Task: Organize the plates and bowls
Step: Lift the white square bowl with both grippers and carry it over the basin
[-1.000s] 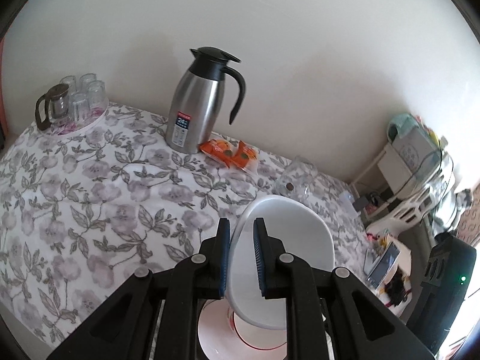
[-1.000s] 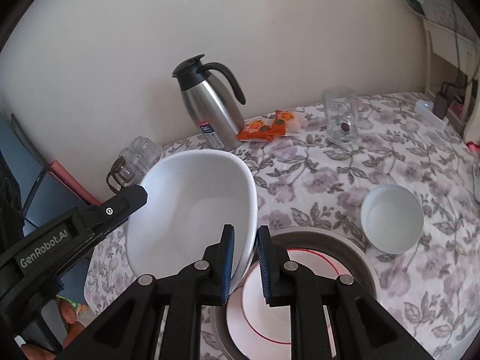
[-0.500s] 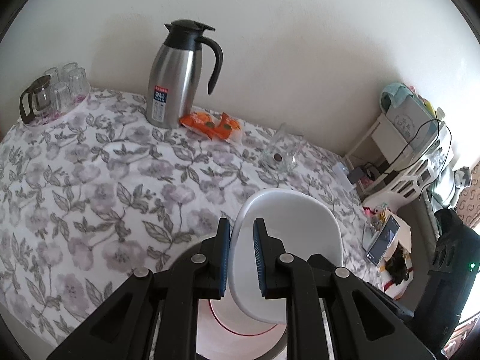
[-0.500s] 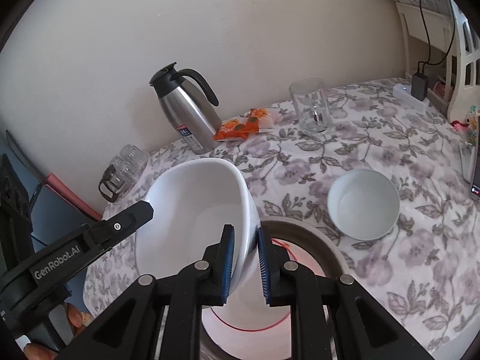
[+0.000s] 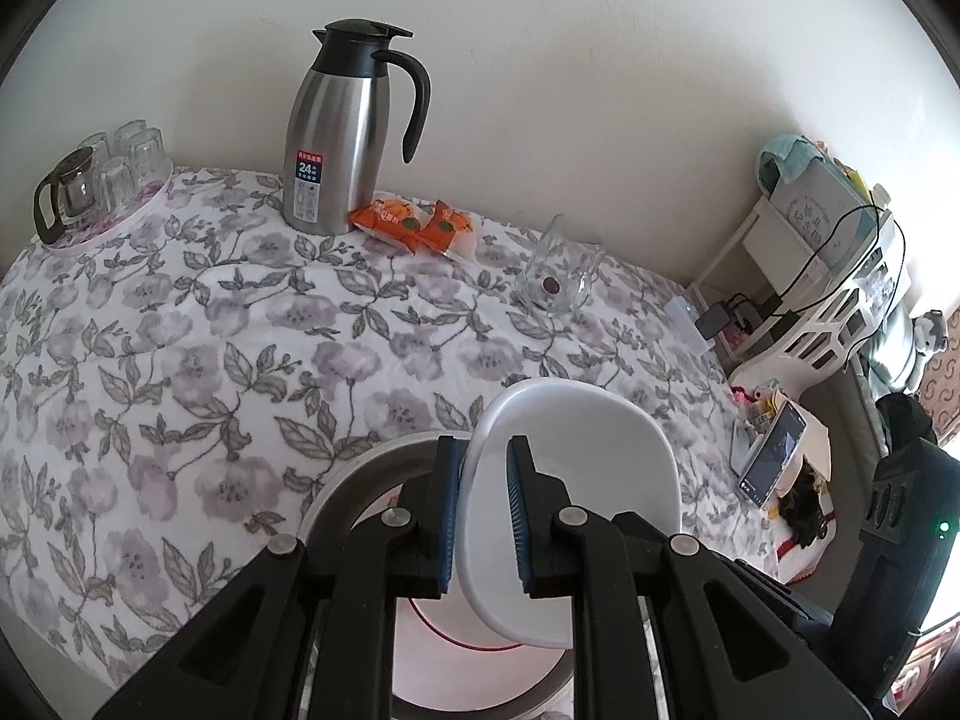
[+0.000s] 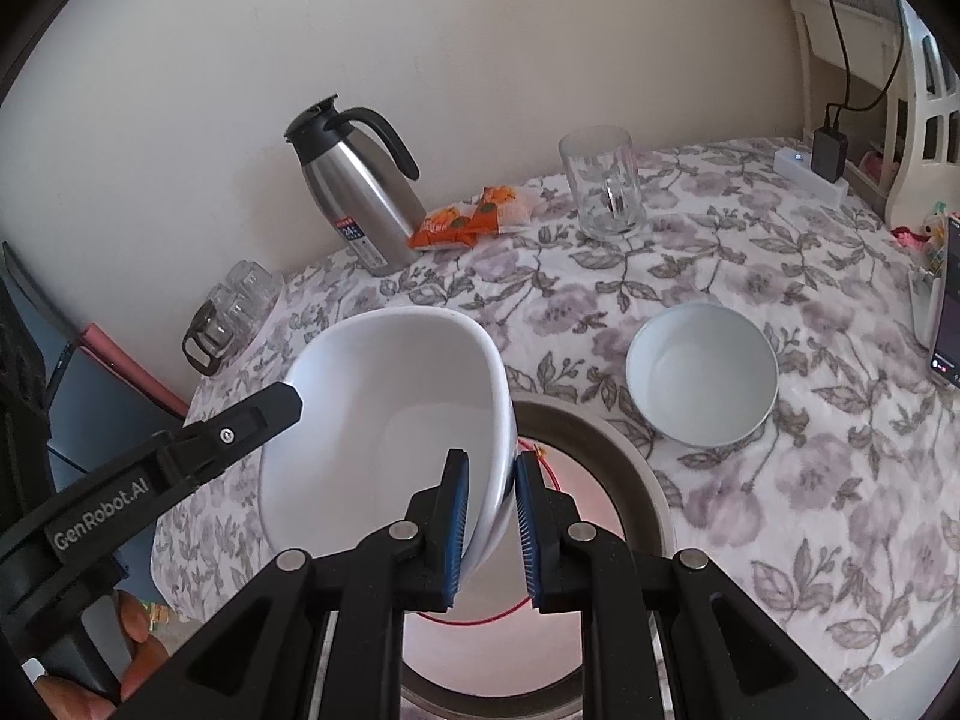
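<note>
A: Big white bowl [image 6: 384, 420] pinched on opposite rims: left gripper [image 5: 483, 519] clamped on one wall, right gripper [image 6: 489, 531] on the other. Hanging tilted.

B: Directly above the grey-rimmed plate [image 6: 624, 456], near the table's front edge. Straight down, then. Small bowl [image 6: 702, 372] just beside, right-gripper side.

- A lived-in room of a home: a table [image 5: 180, 372] under a cloth printed with grey-lilac flowers stands against a plain cream wall [image 5: 540, 60].
- Household tableware marks the setting: a steel thermos jug [image 5: 342, 132], a tray of upturned glasses [image 5: 102, 180], orange snack packets [image 5: 420, 225] and a glass mug [image 6: 606, 186].
- Beside the table, a white plastic shelf rack [image 5: 828, 300] holds boxes and a trailing charger cable [image 5: 840, 246]; a phone [image 5: 774, 456] is propped nearby.
</note>
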Action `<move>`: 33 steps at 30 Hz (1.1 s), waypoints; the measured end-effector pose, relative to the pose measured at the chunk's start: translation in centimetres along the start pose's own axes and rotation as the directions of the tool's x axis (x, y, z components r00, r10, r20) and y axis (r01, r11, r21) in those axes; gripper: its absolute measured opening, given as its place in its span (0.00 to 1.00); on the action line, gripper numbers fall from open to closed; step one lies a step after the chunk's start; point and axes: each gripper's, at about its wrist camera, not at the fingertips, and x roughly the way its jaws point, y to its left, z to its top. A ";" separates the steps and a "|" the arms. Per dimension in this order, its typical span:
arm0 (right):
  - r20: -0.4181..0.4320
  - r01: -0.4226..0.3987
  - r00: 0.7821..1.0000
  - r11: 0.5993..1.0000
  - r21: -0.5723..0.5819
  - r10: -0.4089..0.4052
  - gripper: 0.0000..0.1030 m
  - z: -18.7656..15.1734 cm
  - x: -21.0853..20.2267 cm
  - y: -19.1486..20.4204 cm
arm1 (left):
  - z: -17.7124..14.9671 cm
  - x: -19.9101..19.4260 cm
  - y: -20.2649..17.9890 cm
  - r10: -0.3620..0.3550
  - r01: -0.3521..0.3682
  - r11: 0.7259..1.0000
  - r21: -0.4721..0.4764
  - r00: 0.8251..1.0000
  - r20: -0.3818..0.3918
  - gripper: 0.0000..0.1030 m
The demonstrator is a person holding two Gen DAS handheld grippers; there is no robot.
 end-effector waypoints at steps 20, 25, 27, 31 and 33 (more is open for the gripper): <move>-0.093 0.046 0.995 0.999 -0.015 -0.047 0.17 -0.7 2.4 -0.7 | -1.1 2.8 0.5 0.037 -0.038 0.999 -0.014 0.995 -0.093 0.16; -0.112 0.049 0.992 0.999 -0.023 -0.052 0.18 -0.9 2.8 -0.6 | -1.3 3.3 0.6 0.048 -0.050 0.999 -0.015 0.993 -0.109 0.16; -0.119 0.051 0.991 0.998 -0.025 -0.054 0.19 -1.0 3.0 -0.6 | -1.4 3.5 0.7 0.054 -0.056 0.998 -0.017 0.992 -0.117 0.16; -0.128 0.048 0.990 0.999 -0.024 -0.051 0.19 -1.0 3.2 -0.6 | -1.5 3.9 0.9 0.065 -0.068 0.997 -0.018 0.988 -0.137 0.16; -0.136 0.046 0.990 0.999 -0.021 -0.048 0.19 -1.1 3.4 -0.6 | -1.6 4.2 1.0 0.073 -0.077 0.997 -0.021 0.986 -0.151 0.16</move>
